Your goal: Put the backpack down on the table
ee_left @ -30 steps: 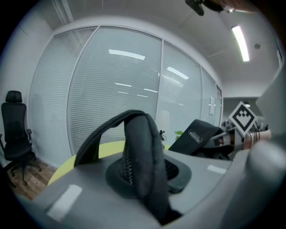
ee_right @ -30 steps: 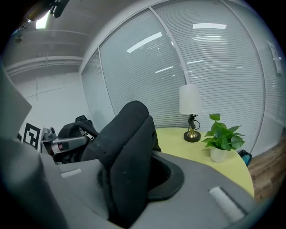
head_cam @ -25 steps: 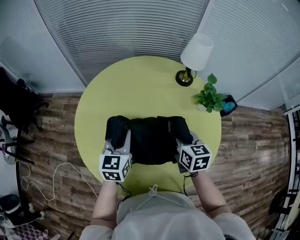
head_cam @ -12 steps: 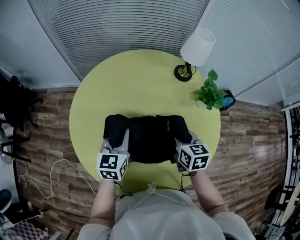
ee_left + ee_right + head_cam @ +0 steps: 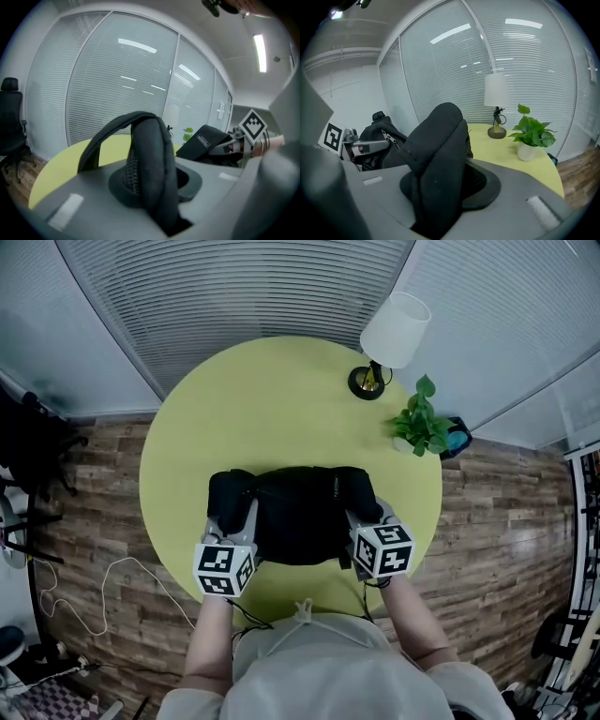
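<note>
The black backpack [image 5: 295, 512] lies on the near half of the round yellow-green table [image 5: 281, 390]. My left gripper [image 5: 236, 523] is at its left end, where a black padded strap [image 5: 150, 154] stands upright between the jaws. My right gripper [image 5: 362, 517] is at its right end, with a thick fold of black fabric [image 5: 438, 154] filling the slot between its jaws. Both pairs of jaws are opening, with the fabric still between them. In the left gripper view the right gripper's marker cube [image 5: 253, 125] shows across the bag.
A white-shaded lamp [image 5: 392, 334] and a small potted plant [image 5: 420, 430] stand at the table's far right edge. A black office chair [image 5: 33, 442] is on the wood floor at the left. A white cable [image 5: 94, 601] lies on the floor near it.
Both grippers have sunk a little with the backpack, which now rests flatter on the table. Their places along the bag's ends are unchanged.
</note>
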The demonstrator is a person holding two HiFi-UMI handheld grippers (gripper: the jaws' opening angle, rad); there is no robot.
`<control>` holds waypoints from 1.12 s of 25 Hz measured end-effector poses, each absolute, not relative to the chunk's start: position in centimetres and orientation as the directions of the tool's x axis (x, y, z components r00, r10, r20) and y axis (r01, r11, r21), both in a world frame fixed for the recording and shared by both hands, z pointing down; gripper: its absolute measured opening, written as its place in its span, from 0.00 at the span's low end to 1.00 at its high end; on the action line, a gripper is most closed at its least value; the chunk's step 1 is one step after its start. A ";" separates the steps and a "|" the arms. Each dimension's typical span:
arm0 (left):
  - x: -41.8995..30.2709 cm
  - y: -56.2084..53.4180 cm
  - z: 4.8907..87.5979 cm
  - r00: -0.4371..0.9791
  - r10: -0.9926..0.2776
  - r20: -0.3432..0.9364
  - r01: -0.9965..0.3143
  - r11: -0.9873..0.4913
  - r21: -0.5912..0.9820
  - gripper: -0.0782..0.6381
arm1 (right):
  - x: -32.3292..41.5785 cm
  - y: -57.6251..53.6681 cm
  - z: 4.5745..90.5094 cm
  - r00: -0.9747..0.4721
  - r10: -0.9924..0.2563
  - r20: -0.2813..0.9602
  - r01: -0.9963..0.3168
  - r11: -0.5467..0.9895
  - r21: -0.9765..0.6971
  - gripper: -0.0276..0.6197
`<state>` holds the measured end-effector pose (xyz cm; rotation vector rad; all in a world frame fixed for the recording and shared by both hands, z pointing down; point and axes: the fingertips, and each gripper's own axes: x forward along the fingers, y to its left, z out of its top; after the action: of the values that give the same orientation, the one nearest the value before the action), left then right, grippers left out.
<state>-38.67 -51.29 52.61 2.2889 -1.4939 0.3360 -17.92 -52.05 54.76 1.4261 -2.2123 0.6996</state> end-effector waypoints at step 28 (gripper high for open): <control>-42.6 -44.5 47.9 0.167 -0.940 0.298 -0.985 -0.143 0.102 0.38 | -15.7 -46.8 48.8 -0.257 -0.891 0.375 -0.962 0.272 -0.015 0.37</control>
<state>-42.58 -44.46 47.95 2.1745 -1.8529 0.2351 -15.68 -46.77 48.84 1.7003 -2.2538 0.3484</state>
